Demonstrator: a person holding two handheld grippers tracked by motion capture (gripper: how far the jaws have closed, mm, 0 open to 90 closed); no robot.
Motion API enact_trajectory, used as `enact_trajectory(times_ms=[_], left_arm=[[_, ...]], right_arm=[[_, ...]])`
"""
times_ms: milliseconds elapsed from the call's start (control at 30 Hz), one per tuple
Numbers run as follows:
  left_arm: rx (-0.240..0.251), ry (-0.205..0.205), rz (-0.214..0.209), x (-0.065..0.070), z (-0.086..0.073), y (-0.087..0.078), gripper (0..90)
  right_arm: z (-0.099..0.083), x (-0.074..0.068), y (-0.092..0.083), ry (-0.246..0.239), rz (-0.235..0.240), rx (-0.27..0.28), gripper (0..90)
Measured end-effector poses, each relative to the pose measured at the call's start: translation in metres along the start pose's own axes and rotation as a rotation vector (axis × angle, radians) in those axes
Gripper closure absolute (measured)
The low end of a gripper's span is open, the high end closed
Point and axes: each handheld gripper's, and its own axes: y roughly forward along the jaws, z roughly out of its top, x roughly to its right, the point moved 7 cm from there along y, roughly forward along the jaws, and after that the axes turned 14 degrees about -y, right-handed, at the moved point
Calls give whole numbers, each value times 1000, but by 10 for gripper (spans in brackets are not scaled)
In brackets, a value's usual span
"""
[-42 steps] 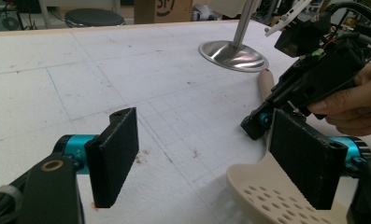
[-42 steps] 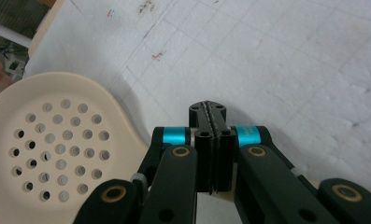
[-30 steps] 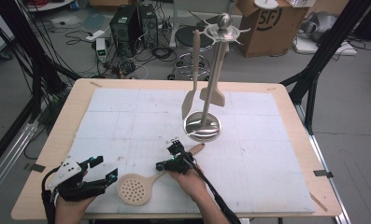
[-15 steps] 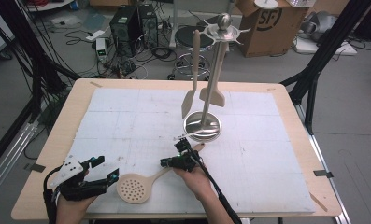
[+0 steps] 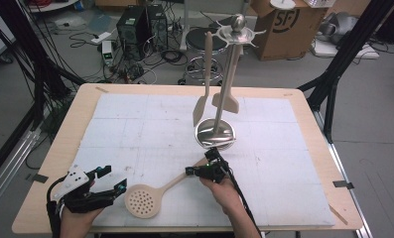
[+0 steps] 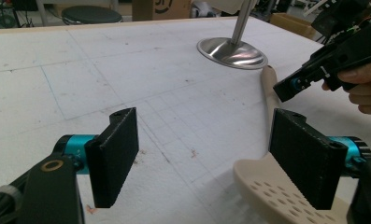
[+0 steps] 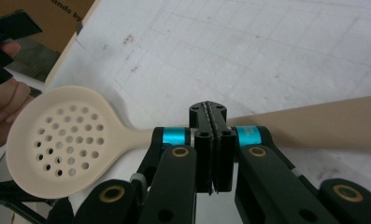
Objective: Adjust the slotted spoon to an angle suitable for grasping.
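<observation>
Two hand-held grippers: I have one in each hand, both low at the near edge of the table (image 5: 303, 148).
Left hand-held gripper (image 5: 105, 183): jaws wide apart with nothing between them; I hold it just left of the skimmer's bowl, and in the left gripper view the bowl lies by the right jaw.
Right hand-held gripper (image 5: 200, 171): jaws pressed together. In the right gripper view (image 7: 212, 154) they sit over the skimmer's handle; I cannot tell whether they pinch it or only rest on it.
Skimmer (image 5: 144, 202): cream, with a round holed bowl. It lies flat on the white mat, bowl toward the near-left, handle running up and right toward the stand's base.
Stand (image 5: 219, 116): steel pole on a round shiny base, near the middle of the table, just beyond my right hand.
Spatula (image 5: 202, 106): hangs from the stand's top ring, blade down.
</observation>
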Motion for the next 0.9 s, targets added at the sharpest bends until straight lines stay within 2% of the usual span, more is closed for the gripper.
enact_trajectory(times_ms=[167, 300, 633, 900], left_arm=[[0, -3, 0, -1, -1, 0, 250], [-2, -3, -1, -1, -1, 1, 250], [-8, 0, -1, 0, -1, 2, 250], [-3, -5, -2, 0, 0, 3, 250]], right_arm=[[-10, 10, -7, -9, -53, -38, 897], [-22, 24, -12, 35, -70, -44, 896], [-16, 35, -9, 84, -61, -3, 896], [-2, 38, 3, 94, -75, 0, 896]])
